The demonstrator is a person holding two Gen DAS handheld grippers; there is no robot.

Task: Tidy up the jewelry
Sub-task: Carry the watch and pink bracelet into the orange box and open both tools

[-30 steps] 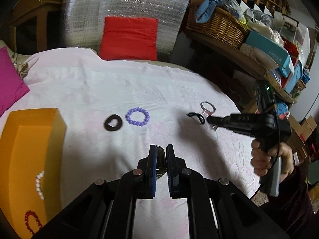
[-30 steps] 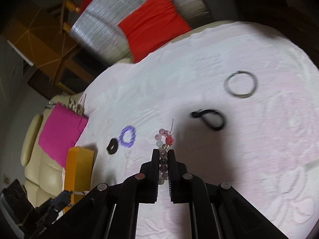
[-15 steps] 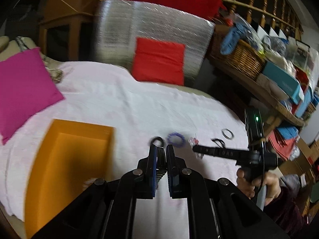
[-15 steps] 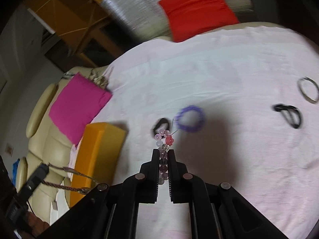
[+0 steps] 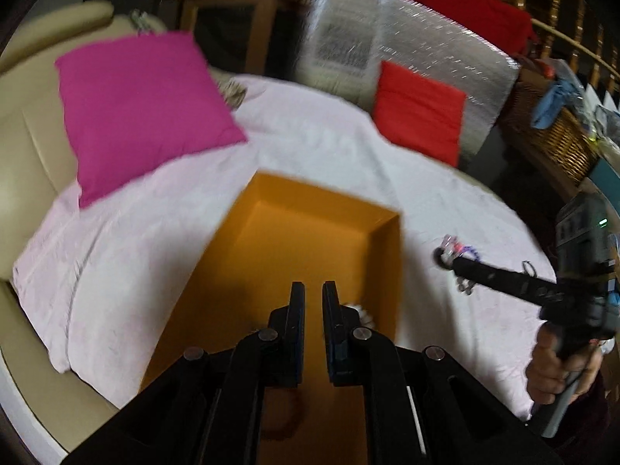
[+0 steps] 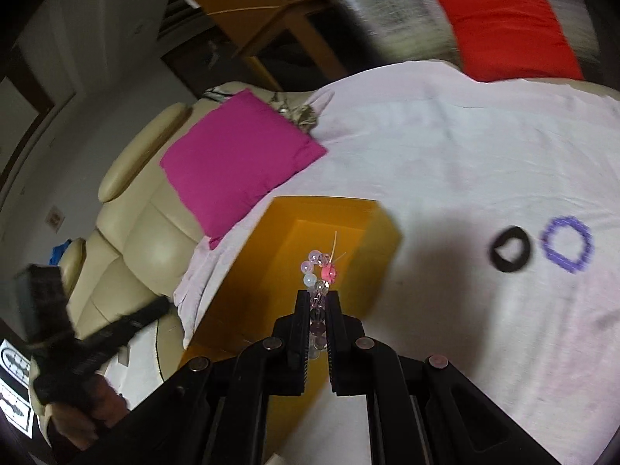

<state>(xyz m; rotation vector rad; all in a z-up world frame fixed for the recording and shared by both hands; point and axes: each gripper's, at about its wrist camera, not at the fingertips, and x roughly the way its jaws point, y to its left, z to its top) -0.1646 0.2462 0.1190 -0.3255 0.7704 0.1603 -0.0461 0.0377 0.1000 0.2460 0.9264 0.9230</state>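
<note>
Box edges: the open orange rectangular box [image 5: 321, 240] sits on the pale pink cloth-covered table [image 5: 162, 240]; in your left wrist view its far rim runs just short of the magenta square cushion [image 5: 139, 112], and its right wall stands between your left tool and the loose pieces.
Open room: bare cloth lies left of the box and between the box's right wall and the black ring-shaped band [image 6: 509, 248]; the purple beaded bracelet [image 6: 567, 248] lies just beside that band, apart from it.
Right gripper [image 6: 318, 302]: you hold it above the box's near-right part, pointing toward the cushion – its jaws are pinching the clear-and-pink beaded bracelet [image 6: 318, 267], whose loop sticks out past the fingertips over the orange interior.
Left gripper [image 5: 310, 290]: it hangs over the box interior, pointing along the box's length – jaws a narrow gap apart, nothing visible between them.
Inside the box: a bit of white beaded strand [image 5: 362, 312] shows beside the left tool's right finger; the rest is hidden.
Right hand [image 5: 558, 368]: wrapped around the tool's grip, at the table's right edge.
</note>
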